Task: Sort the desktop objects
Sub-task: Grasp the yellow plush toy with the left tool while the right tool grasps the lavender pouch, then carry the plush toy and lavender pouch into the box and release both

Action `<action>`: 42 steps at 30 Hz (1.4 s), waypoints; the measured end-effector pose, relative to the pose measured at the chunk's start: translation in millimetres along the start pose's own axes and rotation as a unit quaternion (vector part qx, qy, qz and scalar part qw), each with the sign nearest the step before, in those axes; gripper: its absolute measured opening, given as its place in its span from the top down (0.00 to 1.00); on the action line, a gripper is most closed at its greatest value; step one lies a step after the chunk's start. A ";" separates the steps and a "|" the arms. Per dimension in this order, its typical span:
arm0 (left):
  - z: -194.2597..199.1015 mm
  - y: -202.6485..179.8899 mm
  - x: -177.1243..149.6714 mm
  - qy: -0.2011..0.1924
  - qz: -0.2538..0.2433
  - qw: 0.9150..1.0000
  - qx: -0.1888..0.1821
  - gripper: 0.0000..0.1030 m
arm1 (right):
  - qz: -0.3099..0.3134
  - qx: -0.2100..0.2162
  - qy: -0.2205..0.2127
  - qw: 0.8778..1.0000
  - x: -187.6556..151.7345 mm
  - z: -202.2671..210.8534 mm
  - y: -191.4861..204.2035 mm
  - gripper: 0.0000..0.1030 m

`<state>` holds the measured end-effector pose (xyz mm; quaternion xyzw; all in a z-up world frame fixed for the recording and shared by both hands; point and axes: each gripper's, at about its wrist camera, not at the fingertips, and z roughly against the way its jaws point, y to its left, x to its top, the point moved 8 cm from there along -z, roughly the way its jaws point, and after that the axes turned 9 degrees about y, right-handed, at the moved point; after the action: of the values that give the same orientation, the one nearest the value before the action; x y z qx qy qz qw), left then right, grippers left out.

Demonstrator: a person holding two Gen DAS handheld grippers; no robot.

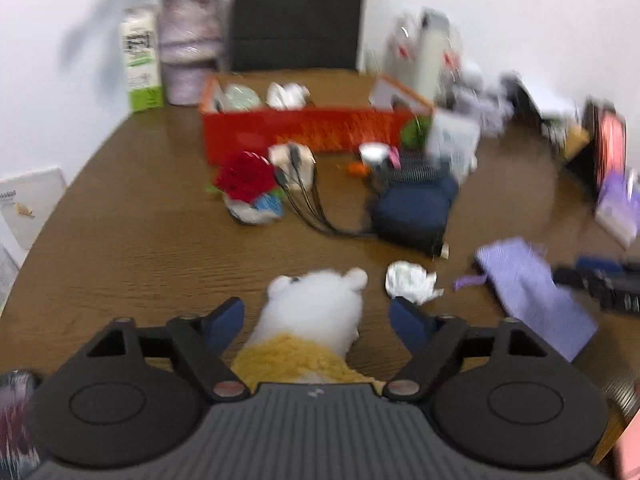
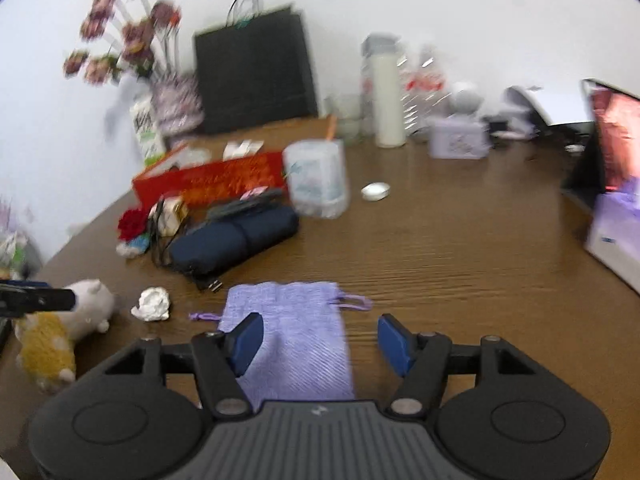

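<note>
The brown table [image 2: 460, 264] curves away on its left edge, where the white wall comes close; its widest bare stretch lies right of centre, between the pouch and the laptop [image 2: 612, 144] at the right edge. Against the back wall stand a black bag [image 2: 256, 72], a vase of flowers [image 2: 176, 104] and a milk carton [image 1: 142, 64], with bottles [image 2: 388, 96] further right. A red box [image 1: 308, 128] sits open in the middle, items inside it. Just in front of it lie a navy umbrella [image 2: 236, 240], a clear tub [image 2: 318, 178], a red rose [image 1: 246, 178] and black cables [image 1: 308, 204], all crowded together. A small white lid [image 2: 375, 191] lies alone on bare wood right of the tub.

Nearer, a purple pouch [image 2: 296, 332] lies flat, its drawstring trailing to each side. The right gripper [image 2: 320, 342] is over it with jaws wide apart; the left pad overlaps the pouch, the right pad is over bare wood. A plush toy [image 1: 316, 312], white with a yellow body, lies near the table's left edge between the blue pads of the left gripper [image 1: 318, 320], whose jaws are spread and appear clear of the toy on both sides. A crumpled paper ball [image 1: 410, 280] sits between toy and pouch, apart from both.
</note>
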<state>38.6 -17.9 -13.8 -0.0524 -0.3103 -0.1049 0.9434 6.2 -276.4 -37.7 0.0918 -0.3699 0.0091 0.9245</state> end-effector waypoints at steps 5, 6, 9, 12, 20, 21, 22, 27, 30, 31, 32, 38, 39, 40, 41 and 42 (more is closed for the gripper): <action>-23.5 -0.8 2.3 0.027 -0.039 0.999 -0.001 0.35 | 0.020 0.010 0.019 1.000 15.3 -27.4 13.3 0.37; -29.7 2.4 2.1 0.037 -0.032 0.999 0.000 0.40 | 0.026 0.012 0.029 0.999 18.1 -34.2 16.7 0.37; -35.2 9.0 -3.6 0.045 -0.031 0.999 0.000 0.46 | 0.058 -0.004 0.041 0.997 22.7 -48.9 29.6 0.37; -25.5 8.1 -12.6 0.039 -0.038 0.998 0.034 0.48 | 0.078 -0.023 0.045 0.996 20.3 -52.2 35.0 0.42; -4.3 14.8 -45.7 0.033 0.028 0.999 0.014 0.34 | 0.074 -0.034 0.049 0.995 -3.0 -29.5 25.9 1.00; -7.0 13.8 -45.8 0.040 0.024 0.999 0.014 0.32 | 0.069 -0.028 0.050 0.996 -3.8 -27.6 26.7 1.00; -8.3 11.9 -44.2 0.039 0.017 0.999 0.015 0.30 | 0.065 -0.017 0.050 0.997 -4.6 -25.5 28.3 1.00; -14.2 -1.8 -36.9 0.027 -0.033 0.999 0.009 0.47 | 0.032 0.020 0.045 0.998 5.0 -18.3 29.2 0.32; -13.8 -0.3 -33.7 0.021 -0.015 1.000 -0.002 0.49 | 0.061 0.002 0.052 0.997 5.2 -33.6 38.1 0.33; -10.9 0.7 -32.2 0.014 -0.006 1.000 -0.001 0.50 | 0.069 -0.013 0.058 0.996 4.1 -40.0 40.3 0.34; -7.5 1.3 -30.3 0.007 0.002 1.000 -0.004 0.50 | 0.082 -0.027 0.050 0.995 4.6 -42.8 42.8 0.37; 20.1 19.1 8.1 -0.056 0.070 0.995 -0.036 0.51 | 0.117 -0.044 0.028 0.992 16.1 -52.9 40.5 0.85; 23.0 21.7 17.4 -0.064 0.078 0.994 -0.035 0.51 | 0.124 -0.046 0.031 0.991 18.4 -54.8 40.4 0.90; 25.8 24.2 26.5 -0.073 0.085 0.993 -0.031 0.51 | 0.125 -0.046 0.034 0.991 20.4 -56.2 39.8 0.92; 28.7 26.9 37.3 -0.080 0.093 0.992 -0.029 0.51 | 0.123 -0.046 0.036 0.991 22.3 -56.8 38.7 0.95; 30.8 29.3 47.6 -0.084 0.101 0.991 -0.030 0.51 | 0.119 -0.049 0.038 0.991 24.7 -55.3 37.2 0.96</action>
<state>65.1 7.8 38.3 -0.1203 -0.3783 -0.0134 0.9178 58.7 -231.3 -53.9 0.0012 -0.3427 0.1046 0.9336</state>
